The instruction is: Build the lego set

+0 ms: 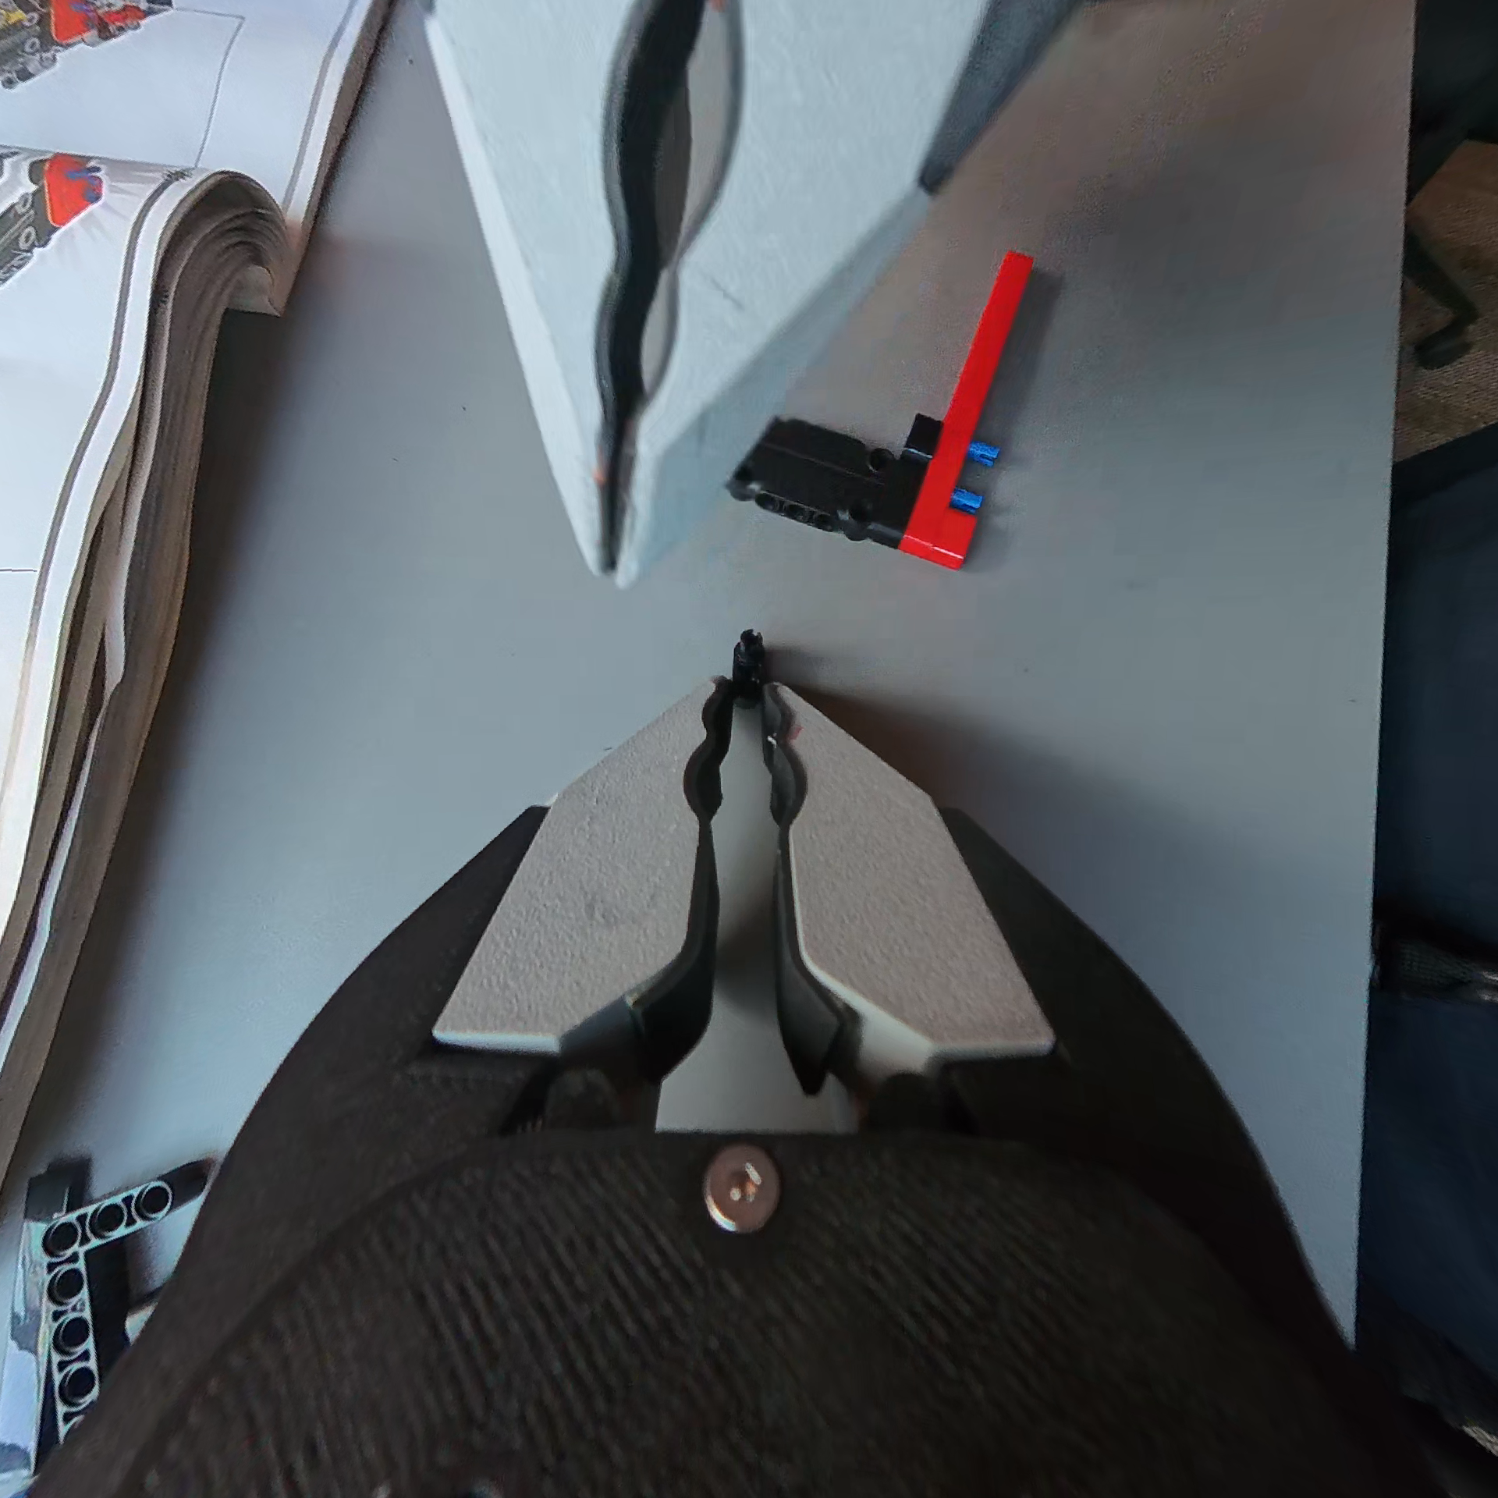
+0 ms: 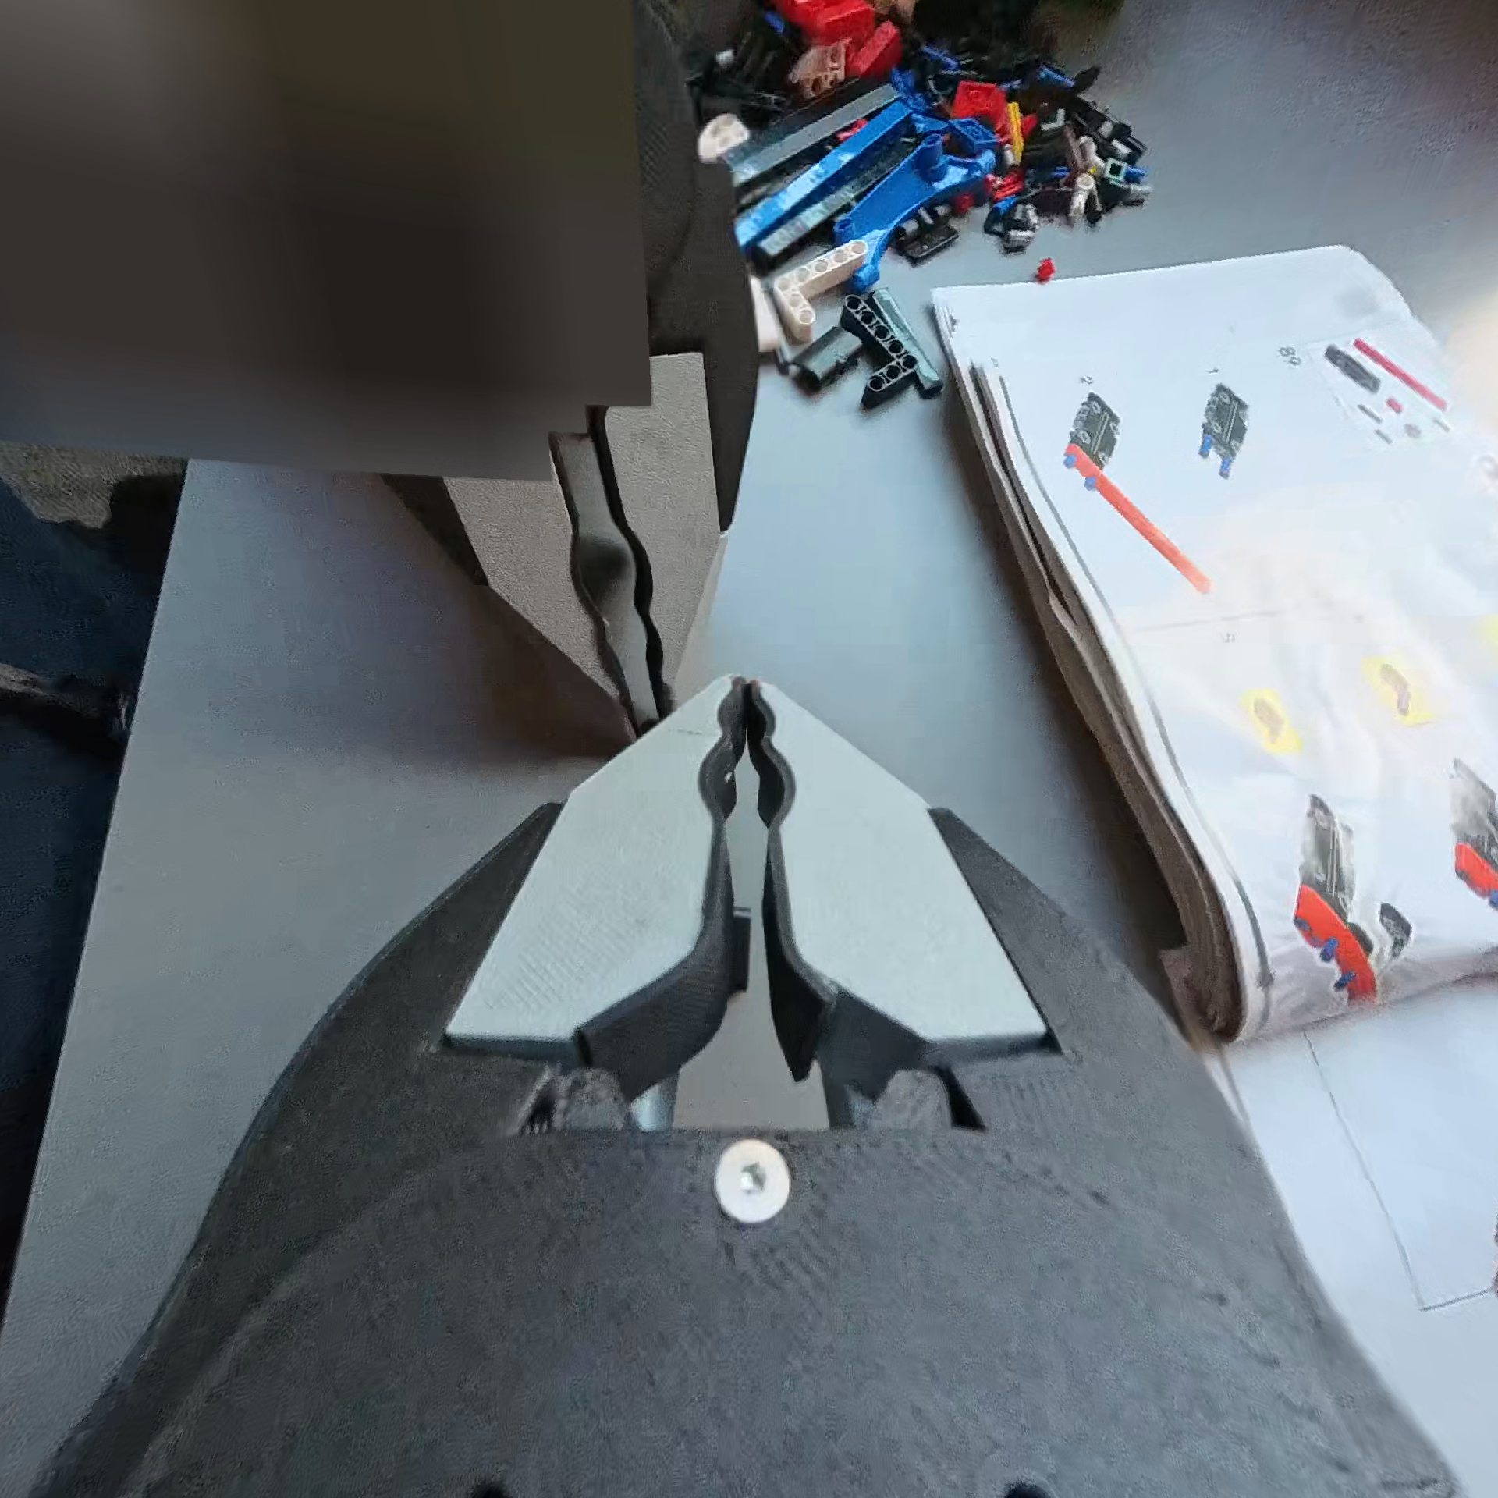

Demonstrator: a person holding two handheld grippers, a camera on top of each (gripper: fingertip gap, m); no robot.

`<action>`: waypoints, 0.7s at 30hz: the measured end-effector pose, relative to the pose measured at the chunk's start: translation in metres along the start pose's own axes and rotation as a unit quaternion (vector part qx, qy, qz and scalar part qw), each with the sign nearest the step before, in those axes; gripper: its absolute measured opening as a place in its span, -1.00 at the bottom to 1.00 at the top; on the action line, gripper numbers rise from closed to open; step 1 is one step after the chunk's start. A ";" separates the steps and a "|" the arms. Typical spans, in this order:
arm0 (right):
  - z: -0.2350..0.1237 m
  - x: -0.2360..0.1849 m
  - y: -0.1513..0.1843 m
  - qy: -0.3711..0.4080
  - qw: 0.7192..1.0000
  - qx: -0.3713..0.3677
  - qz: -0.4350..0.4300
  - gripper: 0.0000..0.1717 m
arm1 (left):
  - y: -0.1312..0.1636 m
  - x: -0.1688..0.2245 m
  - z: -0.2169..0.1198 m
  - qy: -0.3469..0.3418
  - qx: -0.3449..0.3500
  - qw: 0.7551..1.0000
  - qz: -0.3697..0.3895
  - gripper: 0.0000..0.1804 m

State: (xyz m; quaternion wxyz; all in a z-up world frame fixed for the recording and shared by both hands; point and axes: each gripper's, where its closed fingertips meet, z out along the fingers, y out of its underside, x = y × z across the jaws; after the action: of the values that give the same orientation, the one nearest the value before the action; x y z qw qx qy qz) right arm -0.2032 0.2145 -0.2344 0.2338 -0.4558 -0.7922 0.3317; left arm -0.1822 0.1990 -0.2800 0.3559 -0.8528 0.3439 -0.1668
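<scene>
The left gripper [image 1: 747,687] is reaching forward low over the grey table [image 1: 405,567], its two pale fingers [image 1: 640,819] converging to a narrow point. Pinched right at that point is a small black pin [image 1: 747,661], the tips closing on its near end while the rest of it is sticking out ahead of the jaws, toward the far side of the table. The gap between the fingertips is only as wide as the pin itself.

Coming in from the top of the left wrist view, the right gripper [image 2: 746,687] is angling down toward the same patch of table, its tip hanging just beyond the pin without touching it. In its own view its wavy black pads [image 2: 725,762] are meeting at the tip with nothing between them, a bare closed grasp. The left gripper's fingers are showing just behind and left of that closed tip.

A short way right of the right gripper's tip, a black and red brick assembly [image 1: 892,486] is lying flat on the table, a long red beam [image 1: 985,381] running away from it and two blue pegs [image 1: 973,478] poking out of its right side. It is sitting apart from both grippers.

Along the left edge of the left wrist view, an open instruction booklet [image 1: 105,405] is lying with curled pages. In the right wrist view a loose pile of bricks [image 2: 932,162] is lying at the far end of the table, beyond the booklet.
</scene>
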 end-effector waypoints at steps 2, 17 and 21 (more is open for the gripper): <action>-0.005 0.000 0.006 -0.002 0.999 0.014 0.036 -1.00 | 0.000 0.000 0.000 -0.003 -0.001 1.000 0.006 -0.94; -0.078 -0.020 0.026 -0.011 0.972 0.154 0.179 -0.84 | -0.057 0.002 -0.010 -0.280 0.062 0.892 0.350 -0.95; -0.080 -0.030 0.029 -0.003 0.983 0.129 0.134 -0.80 | -0.075 0.018 -0.004 -0.313 0.064 0.845 0.429 -0.95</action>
State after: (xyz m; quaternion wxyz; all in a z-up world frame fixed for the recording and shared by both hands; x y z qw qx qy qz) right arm -0.1188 0.2240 -0.2037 0.2414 -0.5229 -0.6752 0.4608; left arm -0.1361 0.2224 -0.2221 0.5342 -0.6026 0.5342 0.2572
